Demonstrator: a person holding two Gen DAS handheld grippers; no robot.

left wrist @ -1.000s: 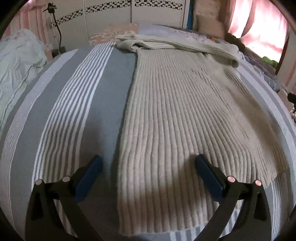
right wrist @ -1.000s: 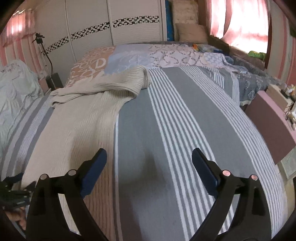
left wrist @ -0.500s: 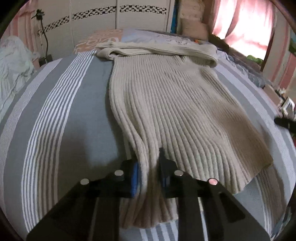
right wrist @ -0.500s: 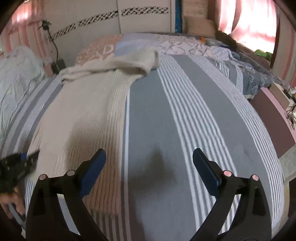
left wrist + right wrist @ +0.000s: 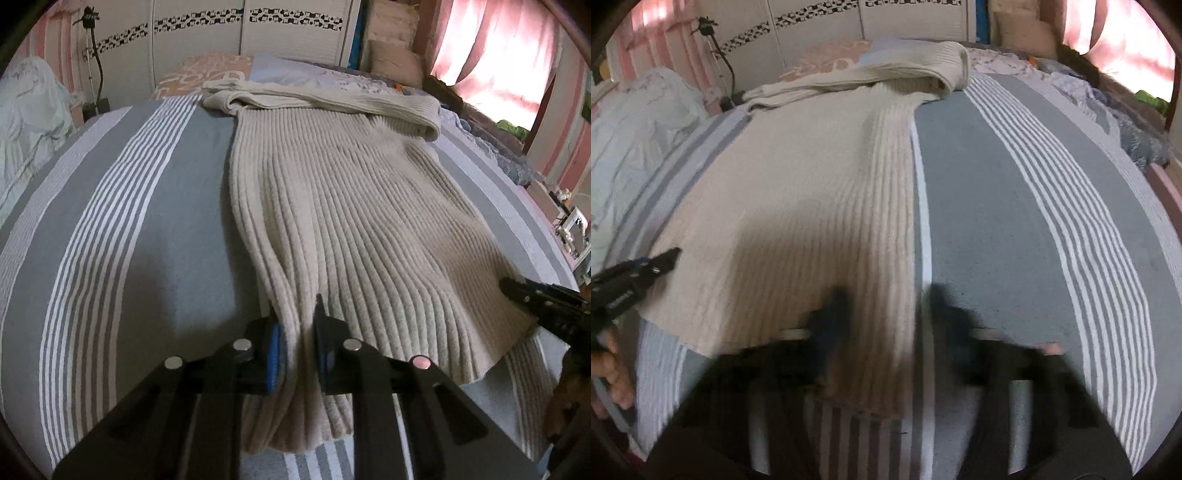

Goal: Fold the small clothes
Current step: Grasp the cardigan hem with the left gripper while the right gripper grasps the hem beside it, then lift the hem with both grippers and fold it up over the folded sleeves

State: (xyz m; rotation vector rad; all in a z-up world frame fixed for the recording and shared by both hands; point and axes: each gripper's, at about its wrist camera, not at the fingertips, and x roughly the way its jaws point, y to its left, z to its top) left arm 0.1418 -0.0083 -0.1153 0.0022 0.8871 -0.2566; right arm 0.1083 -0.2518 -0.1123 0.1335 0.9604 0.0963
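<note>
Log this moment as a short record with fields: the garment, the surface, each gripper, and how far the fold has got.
garment: beige ribbed sweater, lying lengthwise, sleeve folded across its far end
surface: grey and white striped bedspread
left gripper: shut on the sweater's near left hem, knit bunched between the blue pads
right gripper: at the near right hem, fingers either side of the edge; blurred, grip unclear
fold stage: body not yet folded over
background: white wardrobe, pink curtains

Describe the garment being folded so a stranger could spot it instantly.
On the grey bedspread with white stripes lies one long cream ribbed-knit sweater, sleeves folded across its far end. The left gripper pinches its near hem. Nothing else there is ribbed knit.
</note>
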